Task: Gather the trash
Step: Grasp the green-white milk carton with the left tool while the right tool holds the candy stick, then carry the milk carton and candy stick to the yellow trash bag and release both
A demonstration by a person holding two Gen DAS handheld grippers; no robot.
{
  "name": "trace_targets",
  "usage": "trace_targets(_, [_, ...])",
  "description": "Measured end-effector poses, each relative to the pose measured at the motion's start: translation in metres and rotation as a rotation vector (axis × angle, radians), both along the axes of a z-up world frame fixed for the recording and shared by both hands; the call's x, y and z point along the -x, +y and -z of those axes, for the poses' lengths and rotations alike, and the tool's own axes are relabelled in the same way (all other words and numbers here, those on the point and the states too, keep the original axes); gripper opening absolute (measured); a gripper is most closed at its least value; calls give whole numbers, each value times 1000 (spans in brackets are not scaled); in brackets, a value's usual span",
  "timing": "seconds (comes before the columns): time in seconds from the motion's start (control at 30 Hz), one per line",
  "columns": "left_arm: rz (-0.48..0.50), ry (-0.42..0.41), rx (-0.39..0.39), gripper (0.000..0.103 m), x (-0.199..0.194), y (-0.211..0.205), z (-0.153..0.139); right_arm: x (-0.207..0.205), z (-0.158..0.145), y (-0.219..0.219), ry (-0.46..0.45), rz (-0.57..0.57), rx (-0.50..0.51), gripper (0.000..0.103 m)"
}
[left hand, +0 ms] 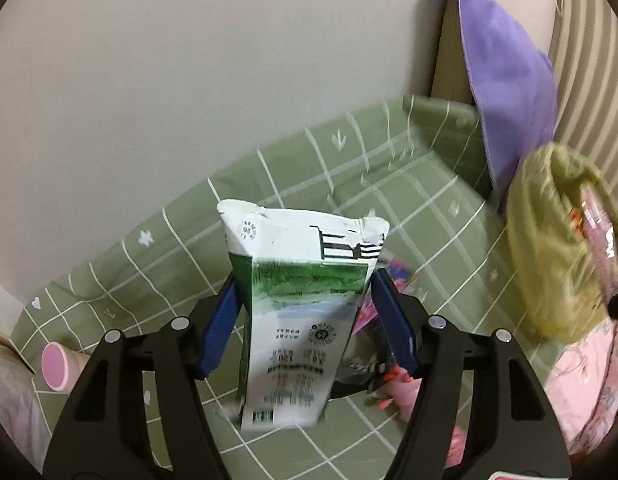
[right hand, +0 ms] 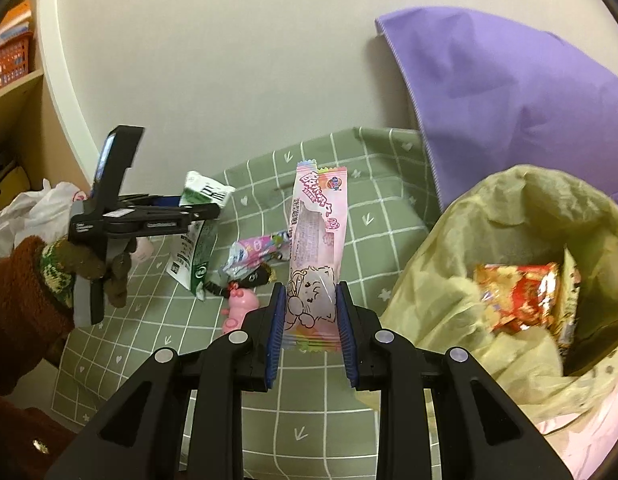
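My left gripper [left hand: 303, 300] is shut on a green and white milk carton [left hand: 297, 312], held above the green checked cloth [left hand: 349, 184]. The carton [right hand: 197, 236] and left gripper [right hand: 205, 212] also show at the left of the right wrist view. My right gripper [right hand: 311, 312] is shut on a pink candy wrapper [right hand: 315, 248], held upright just left of the yellow-green trash bag [right hand: 449, 280]. The bag holds a red snack packet [right hand: 521, 300]. The bag [left hand: 549, 240] shows at the right of the left wrist view.
More wrappers [right hand: 257, 250], a dark wrapper [right hand: 257, 276] and a pink toy [right hand: 239, 308] lie on the cloth [right hand: 389, 208]. A purple cloth [right hand: 509, 100] hangs at the back right. A pink cup [left hand: 57, 364] lies at left. White bags [right hand: 33, 208] sit by the shelf.
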State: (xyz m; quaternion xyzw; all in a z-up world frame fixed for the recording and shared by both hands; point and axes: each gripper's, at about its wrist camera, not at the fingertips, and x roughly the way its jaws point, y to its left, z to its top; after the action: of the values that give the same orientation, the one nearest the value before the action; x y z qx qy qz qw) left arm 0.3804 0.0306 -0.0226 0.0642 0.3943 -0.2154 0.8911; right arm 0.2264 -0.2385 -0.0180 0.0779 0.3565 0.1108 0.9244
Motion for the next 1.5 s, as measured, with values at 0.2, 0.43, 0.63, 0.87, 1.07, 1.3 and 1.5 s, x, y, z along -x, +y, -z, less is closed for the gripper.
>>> trace_targets(0.2, [6,-172,166,61,23,2,-77,12,-36,-18,-100,55,34,25])
trace_targets(0.43, [116,-318,333,61,46,-28,-151,23,-83,-46,-203,167,133,25])
trace_targets(0.63, [272,-328,433,61,63,-69,-178,37,-105,-75,-244,256,173,25])
trace_targets(0.87, [440,-178,572,61,60,-118,-166,57,-109,-117,-231,362,162,25])
trace_targets(1.07, [528,-37,595,61,47,-164,-139,57,-95,-135,-180,384,170,25])
trace_targets(1.3, [572,66,576,61,36,-208,-114,48,-79,-152,-123,404,153,25])
trace_targets(1.5, [604,95,544,61,30,-224,-109,42,-65,-164,-92,415,125,25])
